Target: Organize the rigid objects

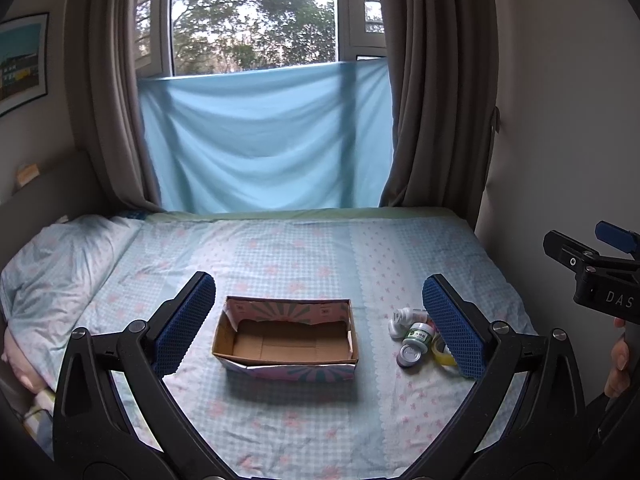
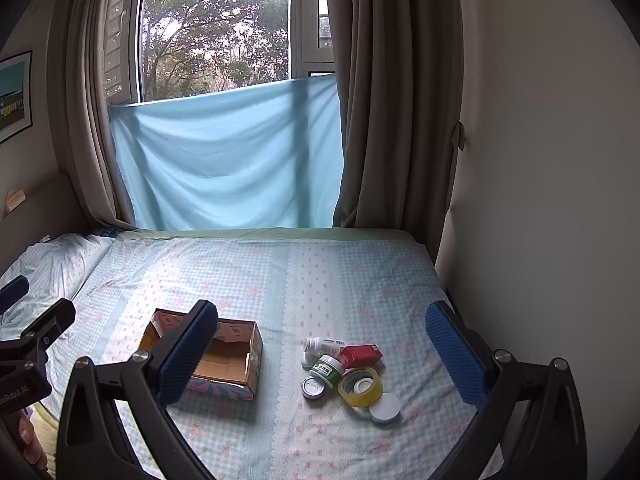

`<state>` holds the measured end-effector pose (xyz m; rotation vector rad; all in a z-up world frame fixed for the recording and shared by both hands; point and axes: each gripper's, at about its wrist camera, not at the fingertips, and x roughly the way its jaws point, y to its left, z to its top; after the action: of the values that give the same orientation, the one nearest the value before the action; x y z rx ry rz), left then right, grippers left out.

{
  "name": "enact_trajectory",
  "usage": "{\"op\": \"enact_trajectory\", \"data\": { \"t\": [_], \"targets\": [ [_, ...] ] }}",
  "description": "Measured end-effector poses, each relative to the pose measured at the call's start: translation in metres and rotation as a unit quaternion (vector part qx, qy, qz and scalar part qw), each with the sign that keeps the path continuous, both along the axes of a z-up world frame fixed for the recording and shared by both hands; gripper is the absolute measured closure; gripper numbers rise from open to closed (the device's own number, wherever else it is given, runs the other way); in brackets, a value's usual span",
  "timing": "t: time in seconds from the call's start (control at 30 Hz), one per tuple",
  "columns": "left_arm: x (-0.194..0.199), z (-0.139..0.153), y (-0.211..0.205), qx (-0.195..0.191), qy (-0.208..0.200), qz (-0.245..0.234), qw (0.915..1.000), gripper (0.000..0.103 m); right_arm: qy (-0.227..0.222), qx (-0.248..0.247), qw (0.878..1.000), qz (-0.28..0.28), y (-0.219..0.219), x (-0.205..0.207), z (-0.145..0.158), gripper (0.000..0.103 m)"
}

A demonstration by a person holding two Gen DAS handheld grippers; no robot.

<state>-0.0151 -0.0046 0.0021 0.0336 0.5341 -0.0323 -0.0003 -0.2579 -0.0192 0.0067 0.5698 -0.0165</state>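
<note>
Bedroom with a checked bed (image 2: 320,280); the empty cardboard box (image 1: 286,338) sat mid-bed, with the small bottles, tape roll (image 2: 360,386) and lids heaped just right of it. Both grippers hovered with fingers wide apart, holding nothing. Right gripper (image 2: 320,352) looked nearer the heap than the left gripper (image 1: 318,324).

The cardboard box (image 1: 286,340) is showing raw brown matt board inside and printed paper outside, with one torn edge. The bed sheet (image 2: 360,280) is looking like soft, slightly creased woven cloth. The tape roll (image 2: 360,386) is gleaming as glossy yellowish clear plastic, the red carton (image 2: 361,354) is showing smooth printed card, and the white bottle (image 2: 322,346) and green-labelled jar (image 2: 328,368) are looking like smooth plastic. The left tongs (image 1: 318,324) and right tongs (image 2: 322,354) are showing matt black plastic arms, metal screws and blue pads (image 1: 186,324) with a rough dimpled texture.
</note>
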Motion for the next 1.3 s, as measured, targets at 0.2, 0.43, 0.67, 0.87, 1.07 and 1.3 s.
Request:
{"op": "enact_trajectory", "data": {
  "t": [0.2,0.43,0.67,0.87,1.07,1.3],
  "targets": [
    [0.000,0.000,0.000,-0.002,0.001,0.002,1.0000,0.000,0.000,0.000,1.000,0.000,0.000,0.000,0.000,0.000],
    [0.001,0.000,0.001,-0.001,0.001,0.001,1.0000,0.000,0.000,0.000,1.000,0.000,0.001,0.000,0.000,0.000],
    [0.009,0.003,0.001,0.006,0.008,-0.002,0.9999,0.000,-0.005,-0.003,1.000,0.001,-0.003,0.001,0.005,0.000],
    [0.044,0.002,-0.008,0.034,0.021,-0.047,0.9981,0.000,-0.007,-0.021,1.000,-0.001,-0.013,-0.001,-0.002,0.000],
    [0.103,-0.027,-0.042,0.057,0.059,-0.140,0.9867,0.000,0.035,-0.044,0.998,-0.027,-0.029,-0.004,-0.040,0.000],
    [0.171,-0.080,-0.133,0.120,0.120,-0.262,0.9501,0.000,0.089,-0.033,0.995,-0.040,-0.072,0.004,-0.103,0.000]
  ]
}}
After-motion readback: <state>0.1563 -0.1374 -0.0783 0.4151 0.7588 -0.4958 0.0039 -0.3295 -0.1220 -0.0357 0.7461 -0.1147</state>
